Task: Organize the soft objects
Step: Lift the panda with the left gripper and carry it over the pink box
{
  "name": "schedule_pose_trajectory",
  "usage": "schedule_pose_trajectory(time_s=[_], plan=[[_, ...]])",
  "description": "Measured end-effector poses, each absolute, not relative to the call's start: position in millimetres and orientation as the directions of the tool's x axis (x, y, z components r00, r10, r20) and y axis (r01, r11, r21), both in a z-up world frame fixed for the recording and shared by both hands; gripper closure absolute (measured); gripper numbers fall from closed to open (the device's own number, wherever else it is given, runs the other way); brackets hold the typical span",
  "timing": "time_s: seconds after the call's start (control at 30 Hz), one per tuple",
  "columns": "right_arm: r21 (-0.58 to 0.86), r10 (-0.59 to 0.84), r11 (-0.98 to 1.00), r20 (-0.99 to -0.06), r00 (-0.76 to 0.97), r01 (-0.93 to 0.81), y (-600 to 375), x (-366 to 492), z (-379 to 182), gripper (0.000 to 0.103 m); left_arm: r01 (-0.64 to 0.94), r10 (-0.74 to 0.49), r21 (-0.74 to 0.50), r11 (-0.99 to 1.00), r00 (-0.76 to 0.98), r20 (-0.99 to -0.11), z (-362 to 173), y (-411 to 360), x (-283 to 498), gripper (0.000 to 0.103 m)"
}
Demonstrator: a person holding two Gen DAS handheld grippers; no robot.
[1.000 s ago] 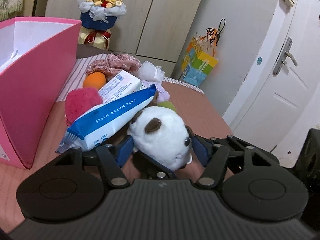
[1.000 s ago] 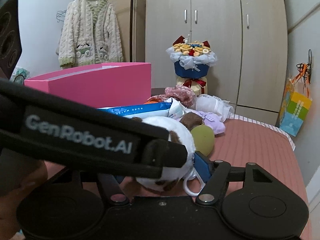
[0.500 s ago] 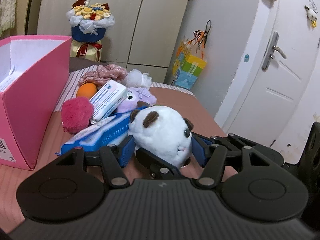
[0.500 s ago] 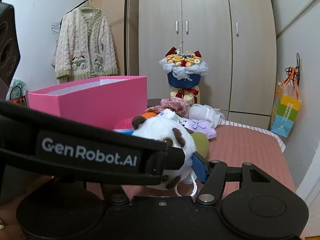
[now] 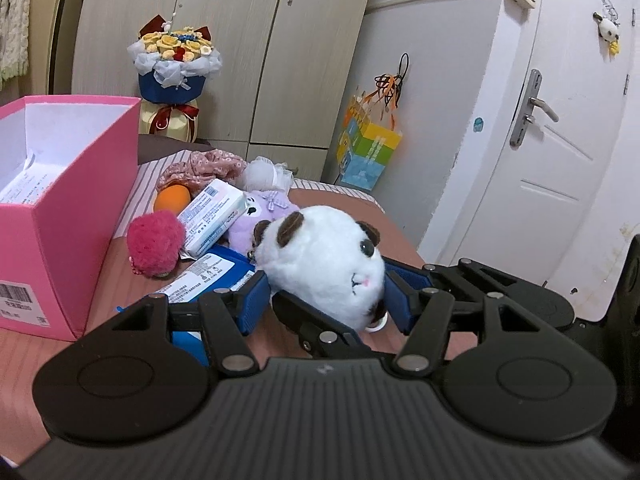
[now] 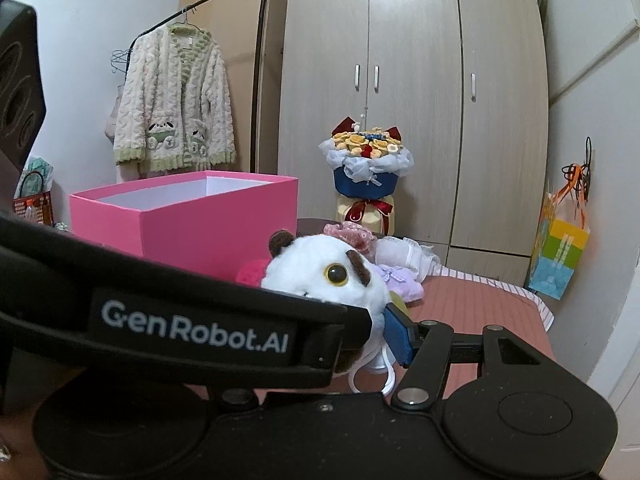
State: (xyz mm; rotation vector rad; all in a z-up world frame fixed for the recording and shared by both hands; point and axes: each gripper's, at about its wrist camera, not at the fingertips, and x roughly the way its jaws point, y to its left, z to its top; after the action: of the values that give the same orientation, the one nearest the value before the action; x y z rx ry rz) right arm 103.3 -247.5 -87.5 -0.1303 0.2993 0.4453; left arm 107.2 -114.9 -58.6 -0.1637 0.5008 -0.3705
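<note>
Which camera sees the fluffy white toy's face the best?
The left wrist view. There the white plush toy shows its whole head, with brown ears, an eye and a pink nose, between the left gripper pads. In the right wrist view a black bar hides the lower half of it.

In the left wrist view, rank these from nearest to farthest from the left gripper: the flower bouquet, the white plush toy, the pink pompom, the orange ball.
1. white plush toy, between the fingers of the left gripper.
2. pink pompom, ahead to the left, beside the pink box.
3. orange ball, just behind the pompom.
4. flower bouquet, far back by the wardrobe.
</note>
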Motion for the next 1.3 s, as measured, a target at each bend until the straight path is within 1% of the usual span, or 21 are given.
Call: schedule_pose_trajectory(time_s=[0.2,0.53,0.67,0.73,0.87,1.03,1.2,1.3], plan=[[-0.048,0.404,0.896,-0.324,0.856,-0.441,-240.4,91.2,-75.9,0.038,0.302,-0.380,-0.239,0.923,0.811,-0.444,-47.0,-105.7,92.3,0.043],[0.013,0.407,0.899,-0.392,0.825,-0.437,-212.9,64.5,-58.0,0.038,0.285,-0.387,-0.274,0.919,0.787,-0.481,-31.6,-73.3,66.0,0.043],[0.021,0.411,0.895,-0.432,0.803,-0.446,-197.4,54.5,-53.3,0.038,0.267,-0.383,-0.285,0.920,0.760,-0.525,-27.1,-55.7,58.3,0.043],[0.032,0.422,0.888,-0.453,0.785,-0.459,-189.2,51.5,-51.9,0.038,0.245,-0.370,-0.287,0.926,0.742,-0.559,-23.8,-44.8,55.6,0.043],[0.060,0.459,0.867,-0.481,0.747,-0.495,-167.4,46.2,-48.0,0.038,0.214,-0.342,-0.276,0.937,0.725,-0.599,-16.4,-24.8,49.2,0.044],[0.052,0.493,0.839,-0.493,0.717,-0.541,-139.5,42.7,-33.0,0.037,0.183,-0.322,-0.278,0.943,0.712,-0.624,2.1,5.2,44.5,0.044],[0.023,0.523,0.802,-0.510,0.683,-0.597,-111.2,47.0,-10.1,0.037,0.154,-0.325,-0.305,0.940,0.681,-0.656,26.0,37.0,50.3,0.044],[0.053,0.547,0.785,-0.526,0.651,-0.617,-94.7,60.0,5.4,0.037,0.126,-0.307,-0.306,0.944,0.680,-0.666,42.1,54.3,59.6,0.044]])
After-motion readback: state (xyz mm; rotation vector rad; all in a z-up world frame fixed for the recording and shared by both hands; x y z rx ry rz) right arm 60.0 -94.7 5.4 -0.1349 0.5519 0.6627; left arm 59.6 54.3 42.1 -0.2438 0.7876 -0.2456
